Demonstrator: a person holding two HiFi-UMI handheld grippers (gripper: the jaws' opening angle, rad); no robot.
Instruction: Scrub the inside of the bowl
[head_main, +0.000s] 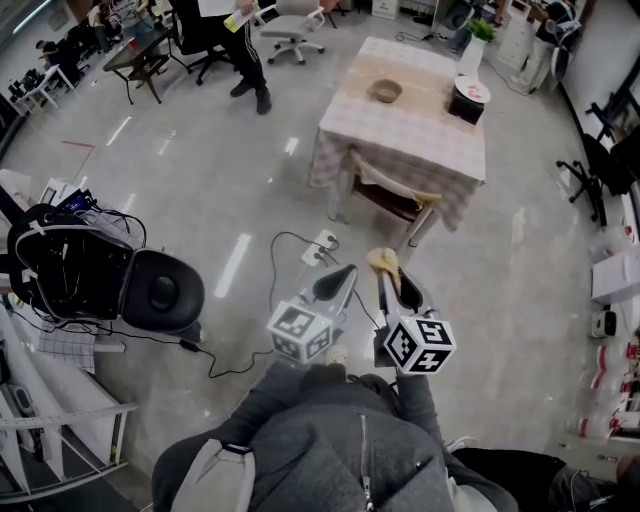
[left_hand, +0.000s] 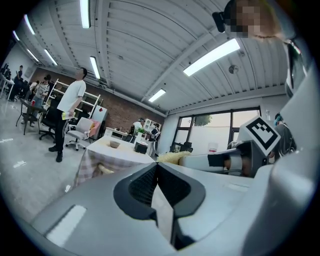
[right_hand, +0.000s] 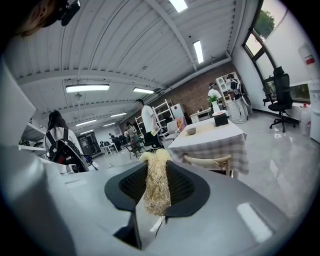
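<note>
A small brown bowl stands on a table with a checked cloth well ahead of me; it also shows as a small bowl in the left gripper view and as a bowl in the right gripper view. My right gripper is shut on a pale fibrous scrubber, whose tuft sticks out past the tips. My left gripper is shut with nothing in it. Both are held out level over the floor, far from the table.
A chair is tucked under the table's near side. A black box with a plate sits on the table's right. A power strip and cables lie on the floor. A black stool and backpack stand left. A person walks beyond.
</note>
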